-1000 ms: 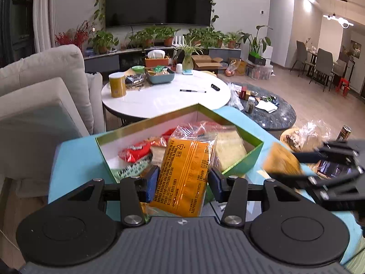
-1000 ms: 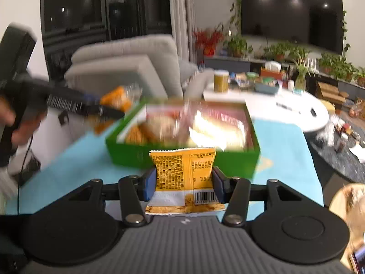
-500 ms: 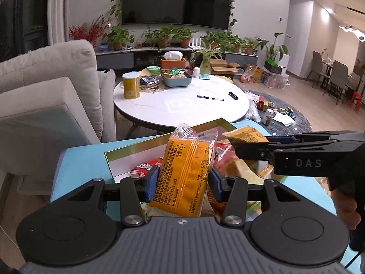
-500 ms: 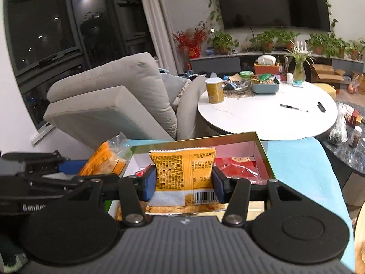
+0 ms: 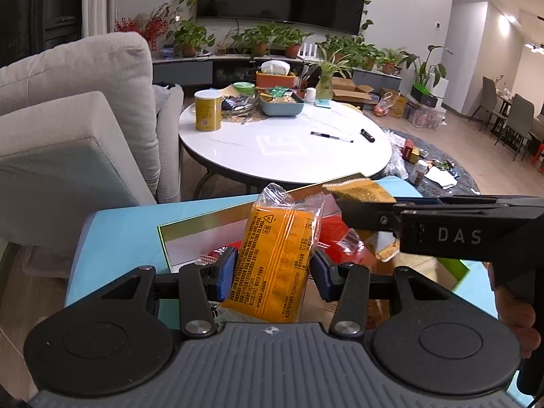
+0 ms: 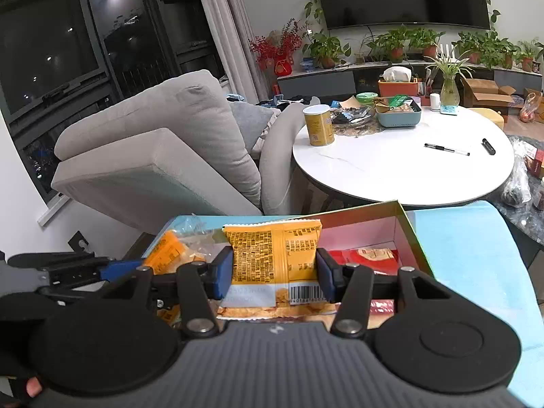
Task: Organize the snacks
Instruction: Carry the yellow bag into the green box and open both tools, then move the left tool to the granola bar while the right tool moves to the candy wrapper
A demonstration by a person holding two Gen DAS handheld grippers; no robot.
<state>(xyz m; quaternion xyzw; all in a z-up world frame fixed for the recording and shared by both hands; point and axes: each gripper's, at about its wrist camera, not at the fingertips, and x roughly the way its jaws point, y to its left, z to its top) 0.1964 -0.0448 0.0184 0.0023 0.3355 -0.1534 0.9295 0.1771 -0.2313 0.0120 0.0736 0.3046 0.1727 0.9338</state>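
Two grippers, both loaded: the left gripper [image 5: 272, 268] is clamped on an orange clear-ended plastic snack packet [image 5: 275, 255], long axis upright, and the right gripper [image 6: 274, 273] pinches a yellow foil snack bag [image 6: 273, 255]. Both hang directly above the open green cardboard box [image 6: 406, 227], so it looks like straight down for either; the left sits nearer the box's left wall.

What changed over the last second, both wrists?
The right gripper carried its yellow snack bag from in front of the green box to over its interior, beside the left gripper. The left gripper's view rose and closed in on the box, its orange packet now above the box's near end. Nothing was released: both stayed clamped. The box and round table stayed put.
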